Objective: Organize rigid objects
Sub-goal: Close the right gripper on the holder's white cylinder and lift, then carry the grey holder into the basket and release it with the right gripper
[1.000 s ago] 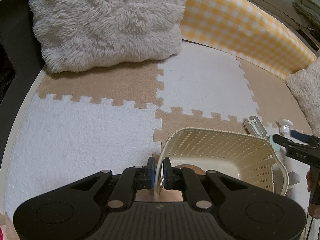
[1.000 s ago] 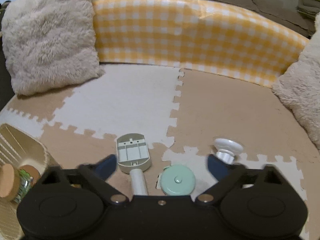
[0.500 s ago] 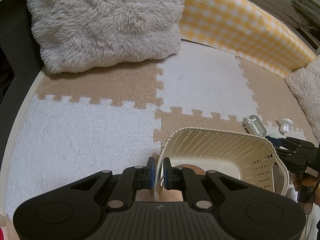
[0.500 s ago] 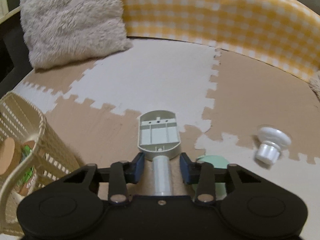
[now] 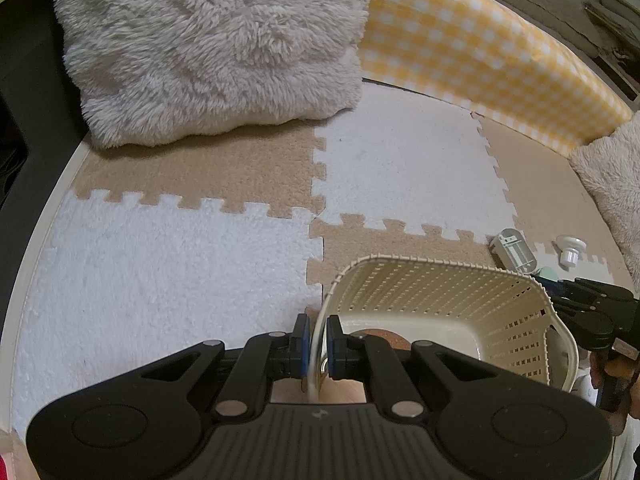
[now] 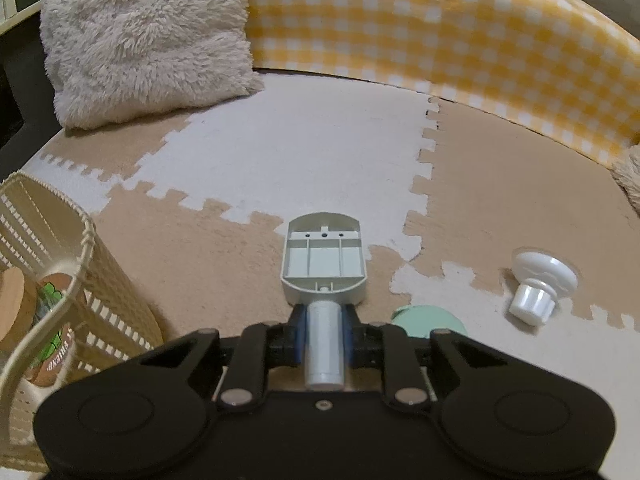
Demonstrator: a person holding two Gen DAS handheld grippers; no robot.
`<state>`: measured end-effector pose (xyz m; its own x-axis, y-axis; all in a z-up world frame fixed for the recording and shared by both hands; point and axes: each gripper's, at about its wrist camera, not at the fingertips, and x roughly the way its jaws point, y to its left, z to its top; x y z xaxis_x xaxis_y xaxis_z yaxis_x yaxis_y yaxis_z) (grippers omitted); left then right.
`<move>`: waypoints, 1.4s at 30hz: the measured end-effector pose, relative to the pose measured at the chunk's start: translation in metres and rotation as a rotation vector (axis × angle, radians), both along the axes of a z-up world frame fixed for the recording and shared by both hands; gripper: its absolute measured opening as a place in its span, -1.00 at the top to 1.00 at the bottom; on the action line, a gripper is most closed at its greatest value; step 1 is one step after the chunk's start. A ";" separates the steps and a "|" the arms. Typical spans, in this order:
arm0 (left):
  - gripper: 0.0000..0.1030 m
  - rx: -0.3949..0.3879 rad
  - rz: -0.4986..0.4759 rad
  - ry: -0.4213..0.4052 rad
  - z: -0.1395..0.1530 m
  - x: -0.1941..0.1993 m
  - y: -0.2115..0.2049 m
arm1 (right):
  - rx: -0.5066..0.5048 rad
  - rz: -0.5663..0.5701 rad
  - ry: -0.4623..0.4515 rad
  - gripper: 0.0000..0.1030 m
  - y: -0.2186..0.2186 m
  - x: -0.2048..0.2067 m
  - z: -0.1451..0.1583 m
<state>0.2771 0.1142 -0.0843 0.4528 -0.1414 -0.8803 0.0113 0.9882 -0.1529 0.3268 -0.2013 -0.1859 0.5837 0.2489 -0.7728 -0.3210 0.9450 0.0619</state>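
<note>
On the beige-and-white foam puzzle mat (image 6: 320, 160), your right gripper (image 6: 323, 336) is clamped on the white cylindrical handle of the pale grey plastic paddle-shaped piece (image 6: 324, 264), which lies near the mat's near edge. Your left gripper (image 5: 316, 340) pinches the rim of the cream perforated plastic basket (image 5: 440, 296), which holds a cork-lidded jar (image 6: 24, 320). A mint round disc (image 6: 428, 320) and white knobbed cap (image 6: 540, 284) lie to the right.

Left wrist cam: low, close behind the basket (image 5: 440, 296), facing far toward the fluffy cushion (image 5: 208, 48). Right wrist cam: low over the puzzle mat (image 6: 304, 160), facing the gingham bolster (image 6: 440, 24). Shared: basket, cushion, bolster, mat.
</note>
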 end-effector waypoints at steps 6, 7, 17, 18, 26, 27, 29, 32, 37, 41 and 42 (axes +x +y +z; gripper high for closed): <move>0.84 -0.007 0.004 -0.001 0.000 -0.001 0.001 | 0.069 -0.051 -0.071 0.62 -0.009 -0.007 0.029; 0.84 -0.007 0.004 -0.001 0.000 -0.001 0.002 | 0.079 -0.055 -0.083 0.62 -0.009 -0.009 0.035; 0.84 -0.006 0.005 -0.002 0.000 -0.001 0.001 | 0.225 -0.028 -0.181 0.62 0.004 -0.041 0.101; 0.84 -0.006 0.005 -0.003 0.000 -0.001 0.002 | 0.226 -0.016 -0.190 0.62 0.007 -0.046 0.106; 0.84 -0.009 0.009 -0.003 0.000 -0.002 0.002 | 0.279 0.129 -0.142 0.62 0.041 -0.076 0.121; 0.84 -0.010 0.009 -0.003 0.000 -0.002 0.002 | 0.277 0.154 -0.127 0.62 0.046 -0.078 0.119; 0.84 -0.013 0.010 -0.002 0.000 -0.002 0.002 | 0.265 0.206 -0.092 0.62 0.058 -0.081 0.114; 0.84 -0.012 0.010 -0.002 0.000 -0.002 0.002 | 0.231 0.260 -0.015 0.62 0.075 -0.081 0.103; 0.84 -0.013 0.009 -0.002 0.000 -0.002 0.003 | 0.127 0.368 0.062 0.62 0.101 -0.077 0.083; 0.84 -0.020 0.011 -0.002 0.000 -0.002 0.004 | 0.030 0.478 0.085 0.62 0.122 -0.069 0.078; 0.84 -0.021 0.011 -0.001 0.000 -0.002 0.004 | 0.009 0.504 0.087 0.62 0.127 -0.066 0.077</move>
